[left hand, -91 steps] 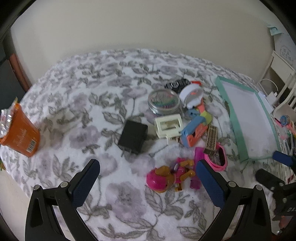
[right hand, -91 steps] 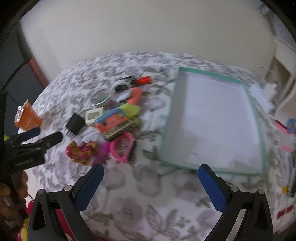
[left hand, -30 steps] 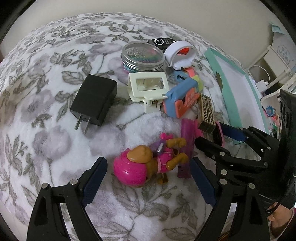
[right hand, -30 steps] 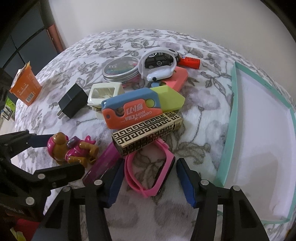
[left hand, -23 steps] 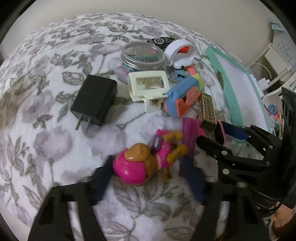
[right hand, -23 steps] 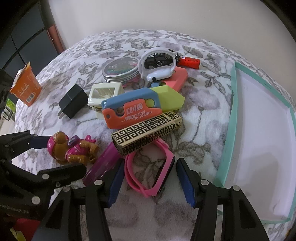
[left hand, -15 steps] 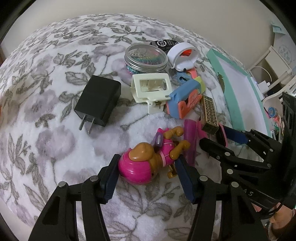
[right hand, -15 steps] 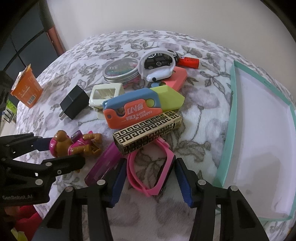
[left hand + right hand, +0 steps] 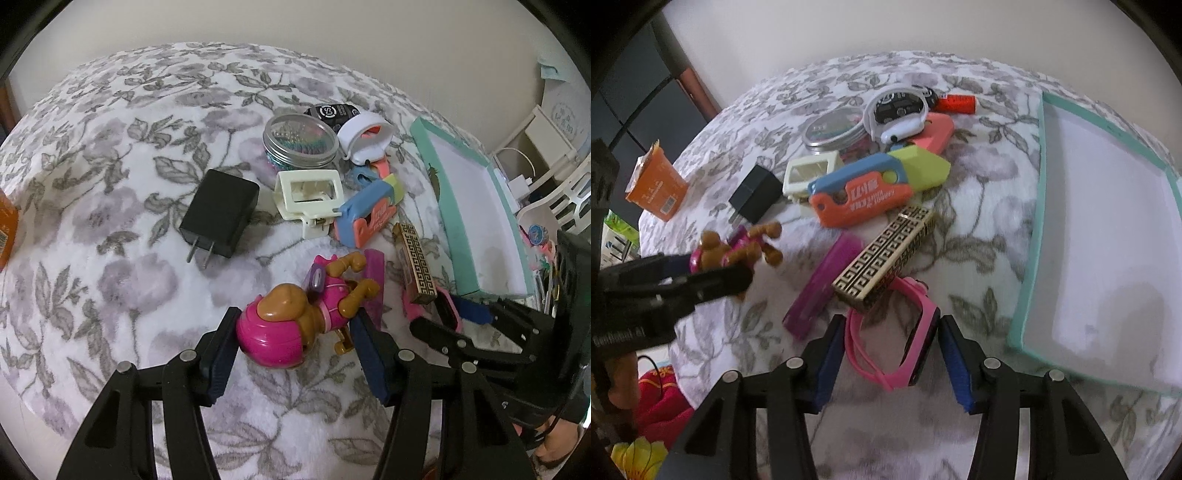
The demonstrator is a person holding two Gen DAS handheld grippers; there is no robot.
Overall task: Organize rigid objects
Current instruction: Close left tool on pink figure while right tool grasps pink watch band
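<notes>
Your grippers are both pinching toys on the flowered blanket.

Your left gripper (image 9: 293, 354) has just closed, and its pads press the pink toy dog (image 9: 295, 321); your right gripper (image 9: 892, 356) clasps the pink watch (image 9: 905, 347). The blanket (image 9: 122, 147) covers a rounded surface against a plain cream wall (image 9: 295, 33). A teal-rimmed tray (image 9: 1027, 295) lies at its right edge, an orange carton (image 9: 655, 184) at the left.

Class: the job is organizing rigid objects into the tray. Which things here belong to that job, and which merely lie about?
Job:
- pink-helmeted toy puppy, clamped in left gripper
- pink plastic watch, between right gripper pads
- gold-patterned box
- teal-rimmed white tray

Lying about:
- orange carton
- floral blanket
</notes>
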